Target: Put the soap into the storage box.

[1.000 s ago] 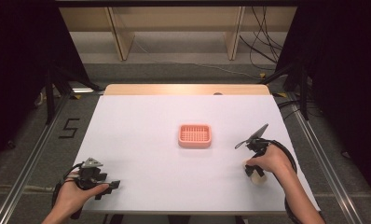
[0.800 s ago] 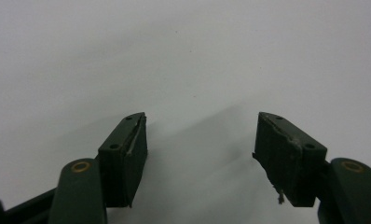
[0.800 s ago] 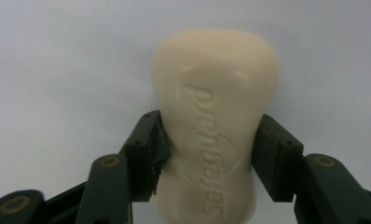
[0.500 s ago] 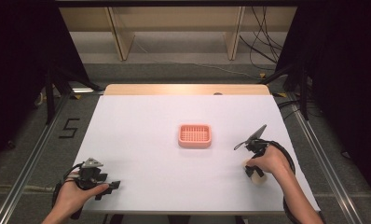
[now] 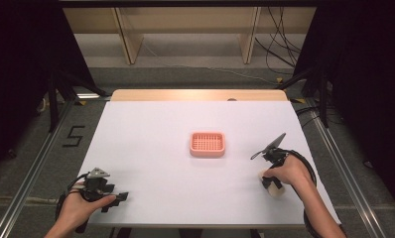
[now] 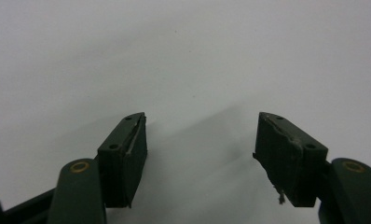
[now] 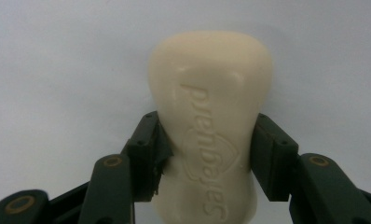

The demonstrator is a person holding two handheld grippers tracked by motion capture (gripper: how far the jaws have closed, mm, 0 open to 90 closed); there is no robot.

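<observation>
Soap bar (image 7: 210, 126) | R hand-held gripper (image 7: 207, 154) just clamped on it | L hand-held gripper (image 6: 200, 154) wide open, empty

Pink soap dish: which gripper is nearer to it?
Right. The right gripper, gripping the soap bar, sits just right of the pink soap dish; the left gripper is far left.

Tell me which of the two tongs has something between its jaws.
The right tongs: their jaws press on a cream soap bar. The left tongs stand open over the bare white table.
</observation>
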